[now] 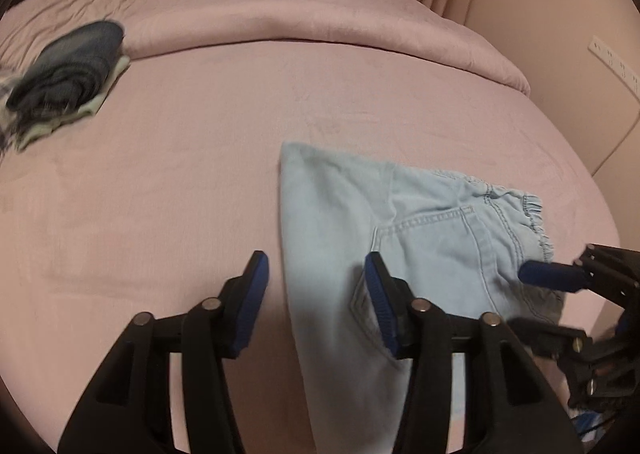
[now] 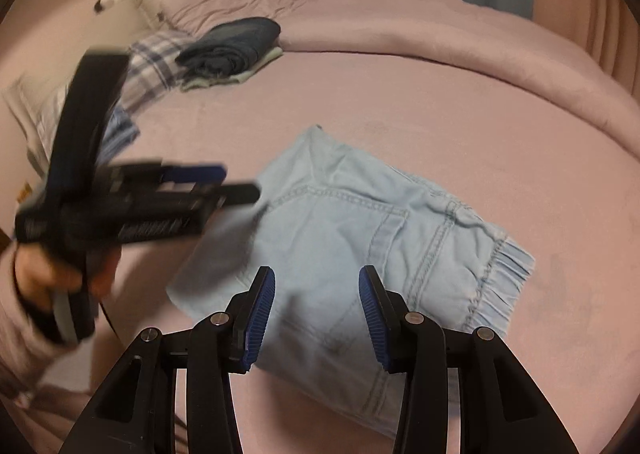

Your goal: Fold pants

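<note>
Light blue denim pants [image 1: 420,230] lie folded on the pink bed, back pocket up and elastic waistband toward the right. My left gripper [image 1: 316,258] hovers over their left edge, open, with nothing pinched between the blue pads. In the right wrist view the same pants [image 2: 340,222] fill the middle, and my right gripper [image 2: 316,272] stands open above their near part, holding nothing. The left gripper [image 2: 240,182] shows blurred at the left, held by a hand [image 2: 44,278]. The right gripper [image 1: 520,298] reaches in at the pants' right end.
A stack of folded dark clothes [image 2: 232,46] and a plaid cloth [image 2: 156,62] sit at the far left of the bed. A rolled pink duvet [image 1: 320,14] runs along the back. A wall with sockets [image 1: 616,62] borders the right side.
</note>
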Action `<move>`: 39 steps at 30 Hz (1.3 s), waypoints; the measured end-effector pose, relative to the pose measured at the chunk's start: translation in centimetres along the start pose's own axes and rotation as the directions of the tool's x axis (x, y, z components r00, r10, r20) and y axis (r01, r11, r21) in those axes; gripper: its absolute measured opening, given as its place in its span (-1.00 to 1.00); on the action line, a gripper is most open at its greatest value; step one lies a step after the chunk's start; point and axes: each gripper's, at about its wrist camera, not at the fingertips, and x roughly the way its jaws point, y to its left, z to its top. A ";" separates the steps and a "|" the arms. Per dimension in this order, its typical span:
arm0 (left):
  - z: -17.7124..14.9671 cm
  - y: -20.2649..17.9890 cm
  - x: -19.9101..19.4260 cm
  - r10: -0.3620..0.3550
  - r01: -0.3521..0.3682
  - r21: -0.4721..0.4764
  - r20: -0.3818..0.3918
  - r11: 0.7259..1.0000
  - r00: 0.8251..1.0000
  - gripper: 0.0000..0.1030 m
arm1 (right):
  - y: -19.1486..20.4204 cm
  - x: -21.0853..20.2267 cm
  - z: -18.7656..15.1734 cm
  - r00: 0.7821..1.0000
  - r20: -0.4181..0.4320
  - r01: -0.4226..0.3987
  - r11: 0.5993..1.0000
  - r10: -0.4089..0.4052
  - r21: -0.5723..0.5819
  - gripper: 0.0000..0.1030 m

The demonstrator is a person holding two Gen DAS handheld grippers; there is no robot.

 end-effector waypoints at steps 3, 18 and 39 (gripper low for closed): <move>0.2 -0.6 1.7 0.035 -0.034 0.052 -0.016 0.998 0.999 -0.21 | -0.7 1.4 -0.7 0.998 -0.043 0.048 0.999 -0.047 0.009 -0.14; -0.6 1.5 1.8 0.070 -0.068 0.026 -0.064 0.997 0.995 -0.11 | -3.9 0.2 -2.3 0.999 0.027 -0.034 0.986 0.030 0.161 0.04; -4.5 3.5 0.4 -0.275 0.226 -0.303 -0.131 0.926 0.952 0.32 | -13.5 2.9 -7.2 0.938 0.150 -0.326 0.652 0.311 0.684 0.57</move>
